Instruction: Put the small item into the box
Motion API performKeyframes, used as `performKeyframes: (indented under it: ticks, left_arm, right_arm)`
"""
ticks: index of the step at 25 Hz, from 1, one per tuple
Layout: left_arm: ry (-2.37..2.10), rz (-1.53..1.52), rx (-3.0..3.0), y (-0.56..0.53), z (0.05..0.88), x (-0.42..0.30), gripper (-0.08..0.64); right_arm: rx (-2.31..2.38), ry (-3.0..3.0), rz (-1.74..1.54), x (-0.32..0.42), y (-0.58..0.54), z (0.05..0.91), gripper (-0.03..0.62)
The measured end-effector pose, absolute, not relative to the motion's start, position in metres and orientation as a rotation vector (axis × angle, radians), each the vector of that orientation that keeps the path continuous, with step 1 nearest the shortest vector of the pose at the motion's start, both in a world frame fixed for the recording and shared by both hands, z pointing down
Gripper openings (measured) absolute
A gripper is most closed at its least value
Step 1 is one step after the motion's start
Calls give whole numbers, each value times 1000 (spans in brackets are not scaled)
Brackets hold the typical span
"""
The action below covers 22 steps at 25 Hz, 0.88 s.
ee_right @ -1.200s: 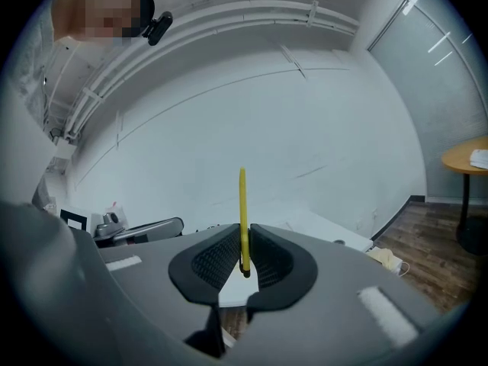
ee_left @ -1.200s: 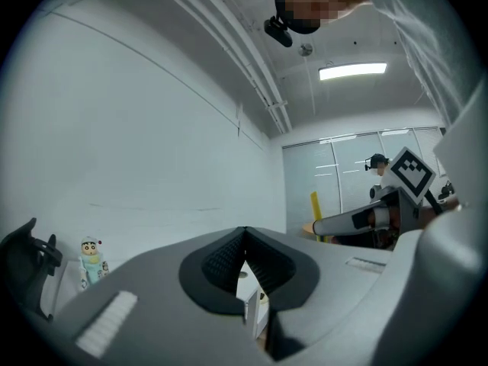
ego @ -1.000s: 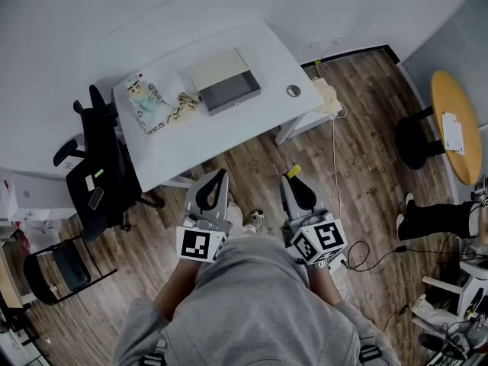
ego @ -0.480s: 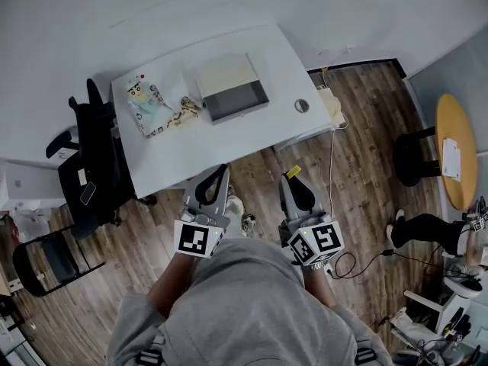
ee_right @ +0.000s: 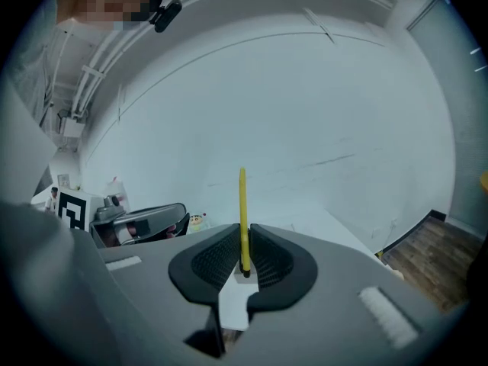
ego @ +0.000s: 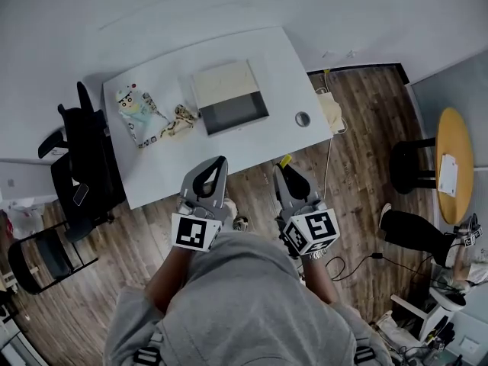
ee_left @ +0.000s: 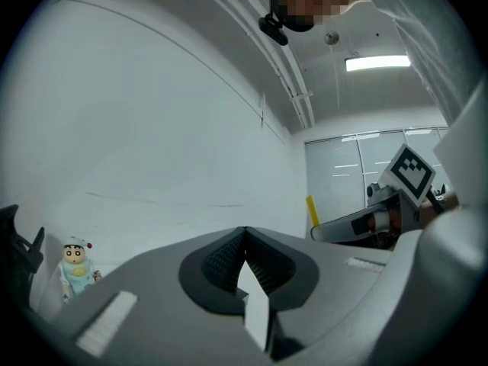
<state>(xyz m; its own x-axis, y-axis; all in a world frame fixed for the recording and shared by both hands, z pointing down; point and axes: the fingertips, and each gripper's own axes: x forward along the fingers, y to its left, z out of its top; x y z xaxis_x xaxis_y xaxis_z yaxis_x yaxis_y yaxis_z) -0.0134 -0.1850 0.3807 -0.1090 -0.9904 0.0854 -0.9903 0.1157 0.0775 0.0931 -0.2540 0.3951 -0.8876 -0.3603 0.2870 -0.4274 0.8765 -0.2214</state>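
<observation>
1. White wall up top, wood floor below, and a white table (ego: 290, 75) stands against the wall with a black office chair (ego: 84, 158) at its left end and a round yellow table (ego: 451, 166) far off to the right.
2. On the white table, a box (ego: 229, 97) lies open near the middle, cream lid toward the wall, grey inside facing up.
3. Left of the box lies a small beige trinket (ego: 177, 120), and just beyond it a cartoon doll (ego: 131, 105) lying flat; a round cable hole (ego: 303, 118) sits to the box's right.
4. For print, all that shows is the black-and-white square markers on the left cube (ego: 194, 232) and the right cube (ego: 313, 231); I can read no lettering on the box or the doll.
5. Right gripper (ee_right: 244, 231): jaws clamped narrow on a thin yellow strip (ee_right: 242, 204), its lower end pinched between the ribbed pads.
6. That strip's long axis runs in line with the jaws, and it sticks out past the fingertips toward the wall.
7. From the head view the strip (ego: 284, 161) shows as a short yellow bit at the tip of the right gripper (ego: 280, 170), over the floor just short of the table's near edge, well apart from the box.
8. Left gripper (ee_left: 242, 233): jaws closed tip to tip, gripping nothing.
9. Both grippers are held in front of the person's grey hoodie (ego: 244, 303), side by side, tips aimed at the table.
</observation>
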Motion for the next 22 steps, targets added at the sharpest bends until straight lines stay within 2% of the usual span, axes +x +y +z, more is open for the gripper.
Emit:
performKeyframes:
  ticks: [22]
  left_arm:
    - [-2296, -66, 1925, -218, 387, -100, 3]
  right_arm:
    - [381, -2629, 316, -22, -300, 444, 57]
